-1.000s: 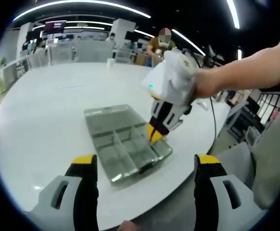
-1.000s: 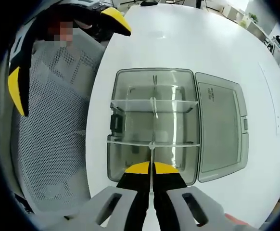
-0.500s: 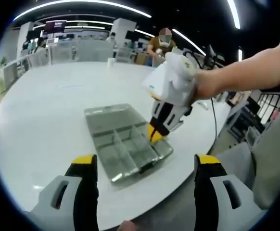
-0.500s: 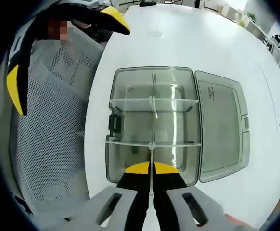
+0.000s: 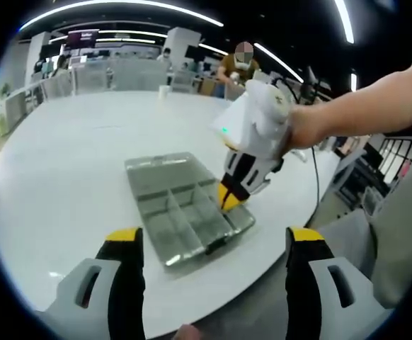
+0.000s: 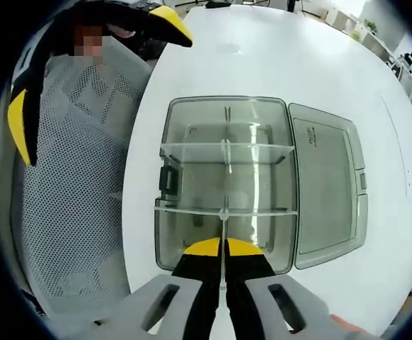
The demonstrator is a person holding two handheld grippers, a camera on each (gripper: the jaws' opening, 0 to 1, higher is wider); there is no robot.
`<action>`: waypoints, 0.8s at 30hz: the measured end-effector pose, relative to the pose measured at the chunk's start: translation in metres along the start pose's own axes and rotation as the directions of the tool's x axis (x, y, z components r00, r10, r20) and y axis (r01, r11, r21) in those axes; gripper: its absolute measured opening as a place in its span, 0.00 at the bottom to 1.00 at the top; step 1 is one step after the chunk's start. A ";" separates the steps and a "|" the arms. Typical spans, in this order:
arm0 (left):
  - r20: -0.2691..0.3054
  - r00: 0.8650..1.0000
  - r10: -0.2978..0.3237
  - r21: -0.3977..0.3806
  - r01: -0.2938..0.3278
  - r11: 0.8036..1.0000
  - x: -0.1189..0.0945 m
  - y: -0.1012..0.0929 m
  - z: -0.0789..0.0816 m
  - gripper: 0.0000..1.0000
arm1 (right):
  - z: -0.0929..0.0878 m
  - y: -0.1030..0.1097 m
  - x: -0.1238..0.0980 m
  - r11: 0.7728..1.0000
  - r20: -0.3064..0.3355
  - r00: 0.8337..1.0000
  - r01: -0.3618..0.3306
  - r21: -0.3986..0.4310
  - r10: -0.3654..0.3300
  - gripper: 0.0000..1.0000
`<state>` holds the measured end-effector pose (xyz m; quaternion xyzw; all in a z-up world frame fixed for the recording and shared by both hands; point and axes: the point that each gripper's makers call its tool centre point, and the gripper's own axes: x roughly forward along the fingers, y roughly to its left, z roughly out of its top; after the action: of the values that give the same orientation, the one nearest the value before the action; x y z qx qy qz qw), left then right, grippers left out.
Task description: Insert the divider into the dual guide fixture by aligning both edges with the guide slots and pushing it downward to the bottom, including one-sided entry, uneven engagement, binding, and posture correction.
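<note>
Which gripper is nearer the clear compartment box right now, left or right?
Right. The right gripper is directly over the clear compartment box, jaws closed on a thin divider at its near edge. The left gripper hangs back, open, off the table edge.

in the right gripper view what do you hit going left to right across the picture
mesh chair → black latch on the clear box's edge → clear box with the divider held by the right hand-held gripper → open lid → bare white table
</note>
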<state>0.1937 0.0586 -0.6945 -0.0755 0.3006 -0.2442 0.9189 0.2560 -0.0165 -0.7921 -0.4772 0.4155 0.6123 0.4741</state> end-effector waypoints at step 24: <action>0.012 1.000 0.003 0.000 -0.003 1.000 -0.003 0.002 0.001 0.80 | 0.000 0.000 0.002 1.000 -0.020 1.000 -0.002 0.004 0.002 0.00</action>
<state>0.1935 0.0620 -0.6927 -0.0763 0.2952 -0.2423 0.9210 0.2559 -0.0166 -0.7944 -0.4820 0.4218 0.6072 0.4702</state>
